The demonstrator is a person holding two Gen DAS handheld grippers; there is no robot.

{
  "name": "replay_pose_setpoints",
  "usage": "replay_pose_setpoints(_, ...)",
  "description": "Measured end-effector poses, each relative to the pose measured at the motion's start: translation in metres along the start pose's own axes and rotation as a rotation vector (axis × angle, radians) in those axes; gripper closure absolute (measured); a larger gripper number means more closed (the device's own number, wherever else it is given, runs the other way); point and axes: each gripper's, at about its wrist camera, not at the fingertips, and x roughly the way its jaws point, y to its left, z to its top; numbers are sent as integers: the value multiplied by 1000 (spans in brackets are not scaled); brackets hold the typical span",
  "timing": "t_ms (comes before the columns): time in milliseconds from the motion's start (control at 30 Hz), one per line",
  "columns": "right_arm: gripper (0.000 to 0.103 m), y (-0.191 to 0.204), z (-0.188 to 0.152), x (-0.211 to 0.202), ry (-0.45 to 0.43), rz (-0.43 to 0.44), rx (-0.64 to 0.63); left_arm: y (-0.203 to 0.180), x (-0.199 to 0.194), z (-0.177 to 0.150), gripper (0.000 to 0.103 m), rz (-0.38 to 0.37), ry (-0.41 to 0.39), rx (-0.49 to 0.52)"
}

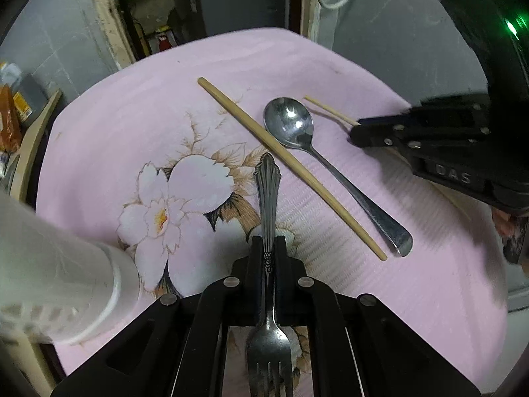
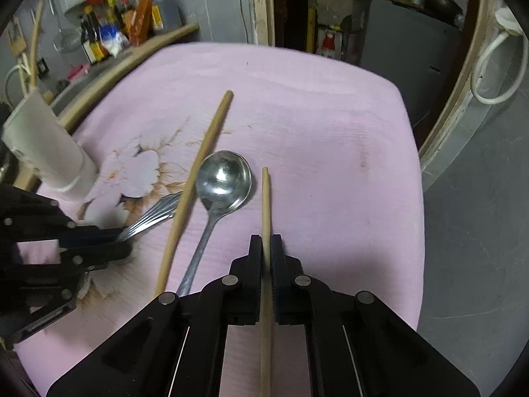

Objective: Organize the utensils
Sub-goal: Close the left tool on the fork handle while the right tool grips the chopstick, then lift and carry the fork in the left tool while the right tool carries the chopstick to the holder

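Our left gripper [image 1: 268, 241] is squeezed tight on the fork [image 1: 267, 198], handle pointing away from us. Our right gripper [image 2: 266, 241] is squeezed tight on one chopstick [image 2: 265, 205]. The spoon [image 2: 222, 182] is our marker: the held chopstick is just right of its bowl, the other chopstick [image 2: 195, 185] lies just left of it, touching its edge. The white cup [image 2: 49, 149] lies tipped, well left of the spoon. We think lifting slowly and straight, gripping firmly, keeps both from slipping
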Motion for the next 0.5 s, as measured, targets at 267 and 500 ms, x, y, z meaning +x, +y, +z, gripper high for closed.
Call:
replay_pose_setpoints(267, 100, 15, -42, -55, -307, 56, 46, 6, -48, -39, 99, -25, -280, -112)
replay_pose_setpoints(500, 100, 62, -57, -88, -607, 106, 10, 13, -97, -56, 99, 39, -541, -163)
